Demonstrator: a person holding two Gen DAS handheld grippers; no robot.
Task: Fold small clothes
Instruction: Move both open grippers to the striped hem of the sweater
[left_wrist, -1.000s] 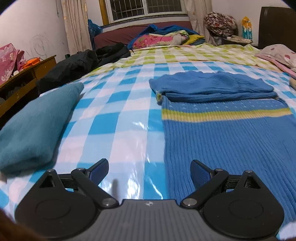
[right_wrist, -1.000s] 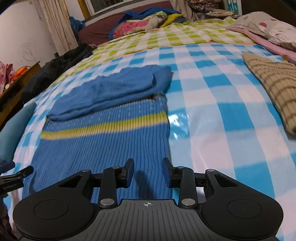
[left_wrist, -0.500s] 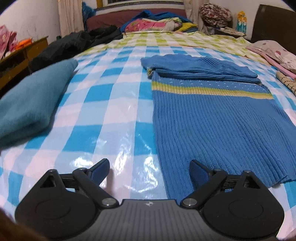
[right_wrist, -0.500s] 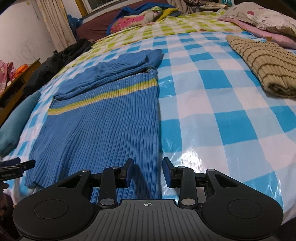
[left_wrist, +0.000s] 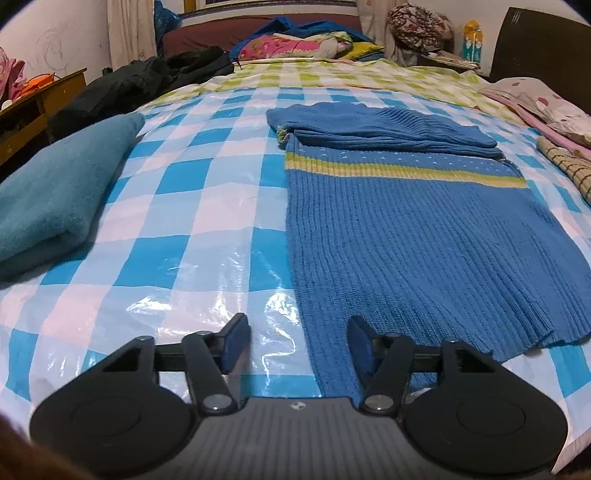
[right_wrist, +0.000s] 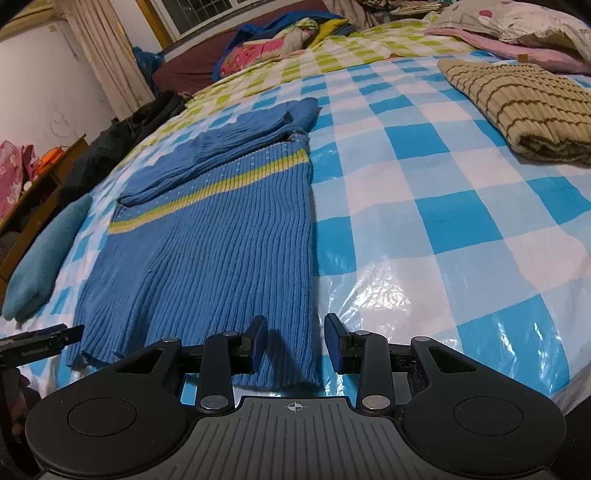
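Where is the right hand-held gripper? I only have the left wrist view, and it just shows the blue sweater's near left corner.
Observer: The right hand-held gripper is at the blue sweater's near right corner. That corner lies between its open fingers and is not pinched.
Operator: And that tan striped thing at my right edge, is it in the way?
Observer: No. The tan striped garment is folded and lies apart from the sweater, with bare checked sheet between them.
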